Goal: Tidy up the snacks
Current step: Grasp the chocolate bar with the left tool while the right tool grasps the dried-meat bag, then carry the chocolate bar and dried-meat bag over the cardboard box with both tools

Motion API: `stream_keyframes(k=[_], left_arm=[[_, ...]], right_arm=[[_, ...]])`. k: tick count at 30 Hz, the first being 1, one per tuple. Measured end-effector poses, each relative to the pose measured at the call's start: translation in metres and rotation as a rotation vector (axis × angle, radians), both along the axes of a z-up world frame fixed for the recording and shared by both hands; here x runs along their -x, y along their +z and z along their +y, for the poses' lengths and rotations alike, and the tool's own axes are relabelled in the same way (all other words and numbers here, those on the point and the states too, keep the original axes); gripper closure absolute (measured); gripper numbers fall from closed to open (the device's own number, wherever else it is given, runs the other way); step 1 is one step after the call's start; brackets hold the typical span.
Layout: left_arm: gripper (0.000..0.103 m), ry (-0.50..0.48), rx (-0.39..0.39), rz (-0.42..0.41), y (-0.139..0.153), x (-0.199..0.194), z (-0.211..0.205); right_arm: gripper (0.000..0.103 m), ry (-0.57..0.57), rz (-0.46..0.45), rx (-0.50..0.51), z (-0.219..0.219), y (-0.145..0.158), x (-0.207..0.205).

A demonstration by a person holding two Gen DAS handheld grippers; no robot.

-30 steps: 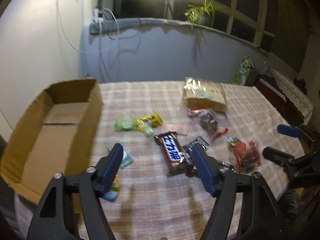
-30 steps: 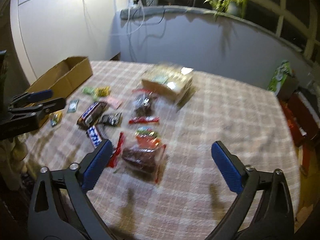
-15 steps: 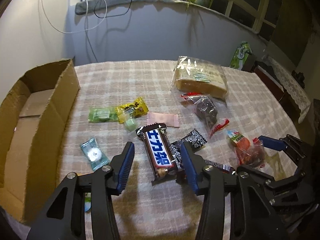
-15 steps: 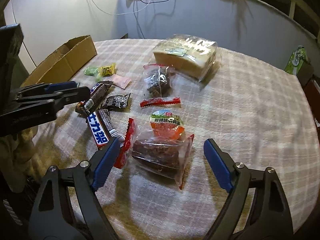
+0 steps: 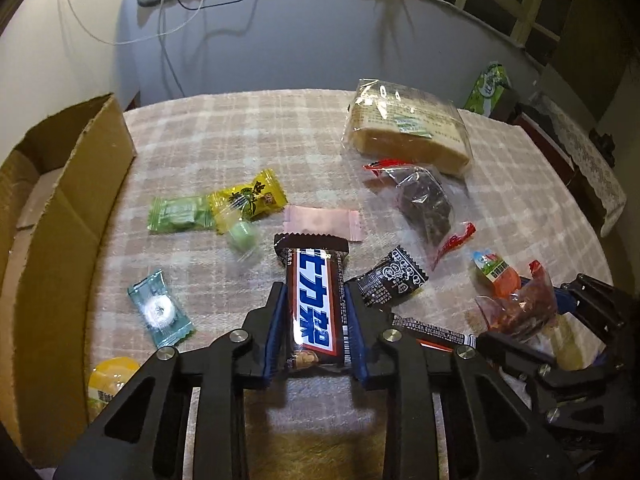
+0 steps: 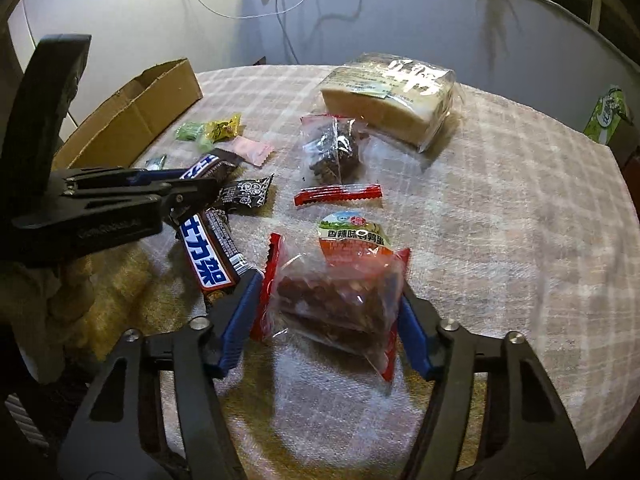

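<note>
My left gripper (image 5: 314, 332) is shut on a brown Snickers bar (image 5: 314, 300) with blue lettering, its pads pressing both long sides. It also shows in the right wrist view (image 6: 168, 190). My right gripper (image 6: 328, 316) is shut on a clear red-edged bag of dark red snacks (image 6: 336, 304), and shows in the left wrist view (image 5: 556, 304). A second Snickers bar (image 6: 208, 254) lies left of it. An open cardboard box (image 5: 60, 208) stands at the left.
On the checked tablecloth (image 6: 500, 220) lie a bagged bread loaf (image 5: 404, 128), a dark snack bag (image 5: 424, 204), green (image 5: 180, 214), yellow (image 5: 248, 198) and pink (image 5: 324, 222) sweets, a teal candy (image 5: 160, 310), a black sachet (image 5: 390, 282), a red stick (image 6: 338, 194).
Both grippers dropped toward the table and closed: the left onto the Snickers bar, the right onto the red-edged snack bag.
</note>
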State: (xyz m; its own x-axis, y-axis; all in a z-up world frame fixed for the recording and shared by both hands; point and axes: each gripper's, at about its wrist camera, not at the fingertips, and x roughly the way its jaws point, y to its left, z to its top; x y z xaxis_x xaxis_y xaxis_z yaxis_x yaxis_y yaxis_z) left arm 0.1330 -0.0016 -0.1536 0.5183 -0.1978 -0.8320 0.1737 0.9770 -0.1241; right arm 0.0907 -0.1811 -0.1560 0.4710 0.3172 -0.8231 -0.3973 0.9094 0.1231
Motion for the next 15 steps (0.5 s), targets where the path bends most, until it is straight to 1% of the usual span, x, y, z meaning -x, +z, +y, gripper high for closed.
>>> stream_keyframes(k=[2, 9, 15], left_arm=[[0.076, -0.001, -0.004, -0.004, 0.000, 0.000, -0.001], [0.076, 0.000, -0.005, -0.019, 0.002, 0.001, 0.000], [0.076, 0.022, 0.019, -0.063, 0.014, 0.007, 0.009]], right_arm=[[0.044, -0.005, 0.008, -0.017, -0.003, 0.001, -0.001], [0.047, -0.017, 0.018, -0.052, -0.009, 0.002, 0.000], [0.048, -0.038, -0.009, -0.074, -0.015, 0.017, 0.005]])
